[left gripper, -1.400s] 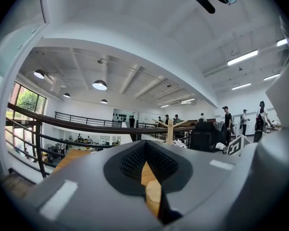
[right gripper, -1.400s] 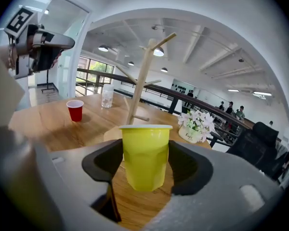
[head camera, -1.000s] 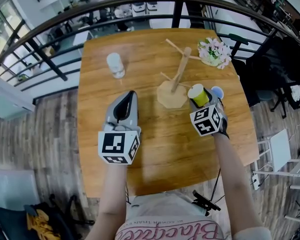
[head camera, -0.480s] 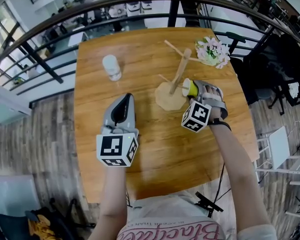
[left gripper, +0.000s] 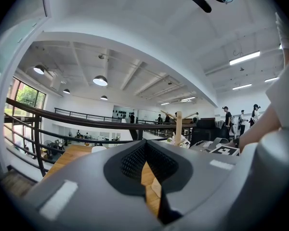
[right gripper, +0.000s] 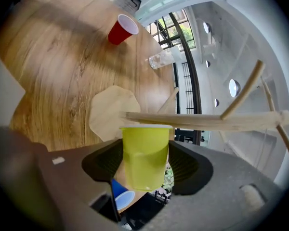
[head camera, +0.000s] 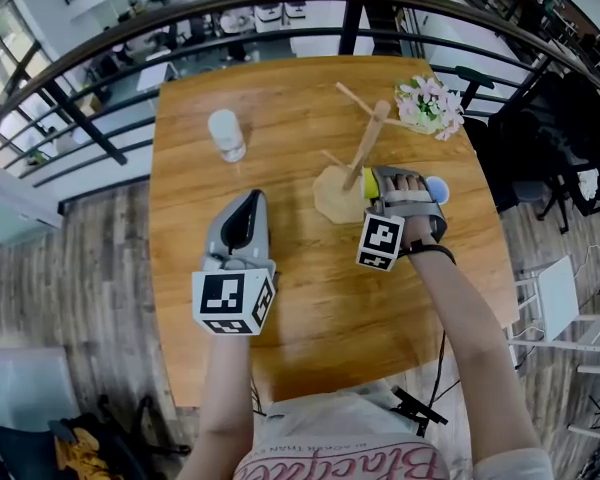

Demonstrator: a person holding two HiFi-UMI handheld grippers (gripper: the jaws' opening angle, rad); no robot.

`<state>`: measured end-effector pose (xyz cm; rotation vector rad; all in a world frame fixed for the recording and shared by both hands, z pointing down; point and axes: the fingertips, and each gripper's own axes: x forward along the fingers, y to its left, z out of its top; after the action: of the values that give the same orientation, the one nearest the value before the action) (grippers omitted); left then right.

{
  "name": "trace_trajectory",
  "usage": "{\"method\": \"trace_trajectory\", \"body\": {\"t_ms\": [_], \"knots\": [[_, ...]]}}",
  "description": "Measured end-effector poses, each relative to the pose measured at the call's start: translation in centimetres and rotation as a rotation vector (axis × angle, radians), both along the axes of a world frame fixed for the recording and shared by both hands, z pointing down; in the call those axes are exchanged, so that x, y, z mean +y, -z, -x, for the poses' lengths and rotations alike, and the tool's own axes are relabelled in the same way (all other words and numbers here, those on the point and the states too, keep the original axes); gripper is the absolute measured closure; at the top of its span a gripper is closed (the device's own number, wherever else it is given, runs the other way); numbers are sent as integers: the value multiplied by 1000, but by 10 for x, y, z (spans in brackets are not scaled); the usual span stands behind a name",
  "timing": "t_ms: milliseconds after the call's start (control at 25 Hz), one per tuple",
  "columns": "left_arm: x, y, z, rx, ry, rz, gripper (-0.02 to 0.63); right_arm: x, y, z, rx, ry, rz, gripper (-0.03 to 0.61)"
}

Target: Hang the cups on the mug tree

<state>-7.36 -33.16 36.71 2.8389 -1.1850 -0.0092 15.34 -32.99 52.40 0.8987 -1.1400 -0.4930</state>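
Note:
A wooden mug tree (head camera: 366, 154) stands on a round base (head camera: 332, 194) on the table (head camera: 280, 298). My right gripper (head camera: 381, 181) is shut on a yellow cup (head camera: 367, 180), rolled onto its side right beside the post. In the right gripper view the yellow cup (right gripper: 144, 158) sits between the pads of the gripper (right gripper: 145, 163), its rim just under the tree's post (right gripper: 207, 121). My left gripper (head camera: 248, 204) hovers shut and holds nothing, left of the tree. In the left gripper view the jaws (left gripper: 145, 159) meet, with the tree (left gripper: 178, 125) beyond them.
A clear cup (head camera: 226, 134) stands at the table's back left. A blue cup (head camera: 436, 185) lies just right of my right gripper. A red cup (right gripper: 121, 29) lies on the table in the right gripper view. Flowers (head camera: 430, 104) sit at the back right; a railing (head camera: 100, 58) rings the table.
My right gripper has rolled, tipping the yellow cup from upright onto its side, and has moved left and down against the tree's post. The left gripper has stayed still.

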Motion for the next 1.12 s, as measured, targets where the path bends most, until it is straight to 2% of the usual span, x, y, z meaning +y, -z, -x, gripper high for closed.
{"method": "trace_trajectory", "body": {"t_ms": [480, 640, 880, 1120], "knots": [[9, -1, 5, -6, 31, 4, 603, 3, -12, 9, 51, 63, 48, 281], [14, 2, 0, -10, 42, -1, 603, 4, -3, 15, -7, 78, 7, 241], [24, 9, -8, -10, 68, -13, 603, 9, 13, 19, -93, 101, -61, 214], [33, 19, -18, -1, 91, -27, 603, 17, 34, 24, -223, 113, -121, 206]]}}
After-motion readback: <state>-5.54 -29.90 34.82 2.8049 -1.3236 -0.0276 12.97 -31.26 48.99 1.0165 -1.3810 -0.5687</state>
